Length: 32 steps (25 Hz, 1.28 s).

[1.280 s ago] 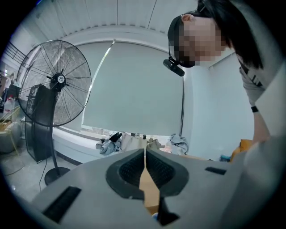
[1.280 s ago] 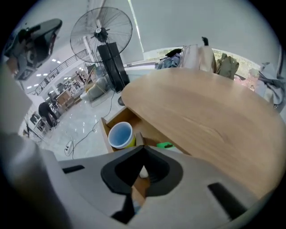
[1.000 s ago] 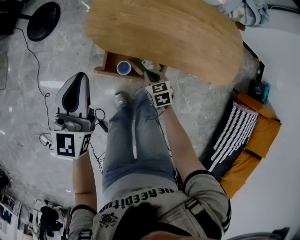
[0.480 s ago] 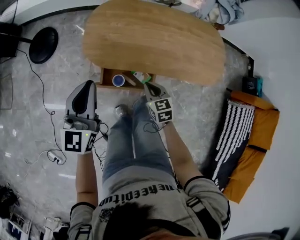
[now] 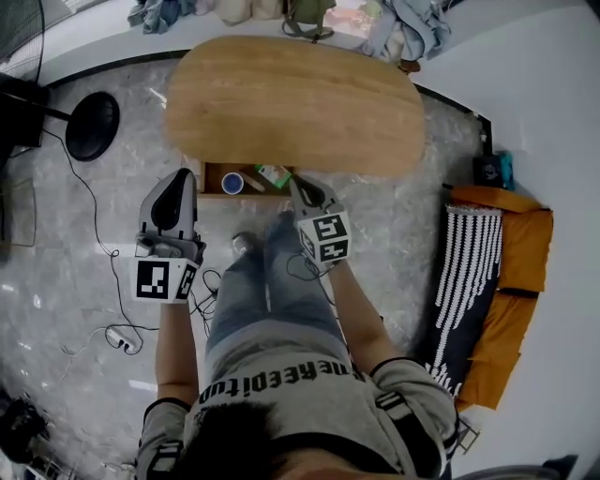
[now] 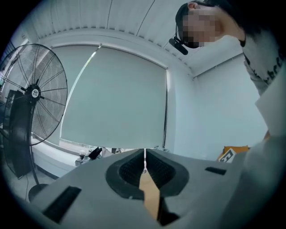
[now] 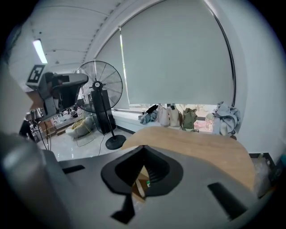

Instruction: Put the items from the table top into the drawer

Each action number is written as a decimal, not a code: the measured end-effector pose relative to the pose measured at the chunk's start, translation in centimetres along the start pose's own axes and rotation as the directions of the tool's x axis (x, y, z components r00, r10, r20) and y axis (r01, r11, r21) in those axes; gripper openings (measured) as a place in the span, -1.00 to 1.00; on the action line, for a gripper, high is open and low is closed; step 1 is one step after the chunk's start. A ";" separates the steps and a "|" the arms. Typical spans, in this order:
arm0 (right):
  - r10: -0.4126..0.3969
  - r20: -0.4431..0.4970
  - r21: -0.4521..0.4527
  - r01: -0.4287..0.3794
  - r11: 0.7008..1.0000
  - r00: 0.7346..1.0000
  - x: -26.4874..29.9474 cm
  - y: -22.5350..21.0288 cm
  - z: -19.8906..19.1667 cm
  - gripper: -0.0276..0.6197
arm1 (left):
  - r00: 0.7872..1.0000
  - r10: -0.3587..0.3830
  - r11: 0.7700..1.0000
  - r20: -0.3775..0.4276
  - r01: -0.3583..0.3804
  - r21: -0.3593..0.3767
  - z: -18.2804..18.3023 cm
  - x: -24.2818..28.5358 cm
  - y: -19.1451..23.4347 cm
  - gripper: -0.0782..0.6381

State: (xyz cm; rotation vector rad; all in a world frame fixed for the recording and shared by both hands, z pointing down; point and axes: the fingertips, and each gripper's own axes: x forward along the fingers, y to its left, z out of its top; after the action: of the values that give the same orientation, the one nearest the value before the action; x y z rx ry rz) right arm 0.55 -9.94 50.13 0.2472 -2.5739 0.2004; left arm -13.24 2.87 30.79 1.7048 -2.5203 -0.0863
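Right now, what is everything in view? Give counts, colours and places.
table: 1, light wood, oval, ahead of the person
drawer: 1, wood, open under the table's near edge
round item: 1, blue and white, in the drawer, left part
packet: 1, green and white, in the drawer, right of the round item
fan: 1, black, on the floor left of the table
seat: 1, orange, with a striped cover, at the right wall
clothes and bags: several, mixed colours, beyond the table
cables: several, black, on the grey floor, left
jeans: blue, on the person's legs
left hand-held gripper: grey and black, shut, empty
right hand-held gripper: grey and black, shut, empty, near the drawer
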 end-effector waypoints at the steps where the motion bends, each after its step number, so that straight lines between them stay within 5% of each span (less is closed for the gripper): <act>1: -0.006 0.013 -0.001 0.006 1.000 1.000 -0.5 0.0 0.7 -0.91 | 1.000 -0.004 1.000 0.004 0.004 0.001 0.4 -0.1 -0.2 -0.75; 13: -0.070 0.187 0.010 0.070 0.998 0.980 -6.8 0.4 8.7 -0.91 | 0.999 -0.036 0.999 0.040 0.035 0.011 4.6 -1.7 -2.4 -0.75; 32: -0.139 0.409 -0.018 0.161 0.987 0.902 -14.4 1.3 17.8 -0.91 | 0.988 -0.045 0.998 0.151 0.037 0.058 11.0 -4.1 -3.4 -0.75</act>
State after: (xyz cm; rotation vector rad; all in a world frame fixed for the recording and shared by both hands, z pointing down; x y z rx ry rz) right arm 3.38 -10.16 27.40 0.5149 -2.9494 0.0238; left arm -9.82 5.34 19.34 1.8381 -2.6175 -0.1572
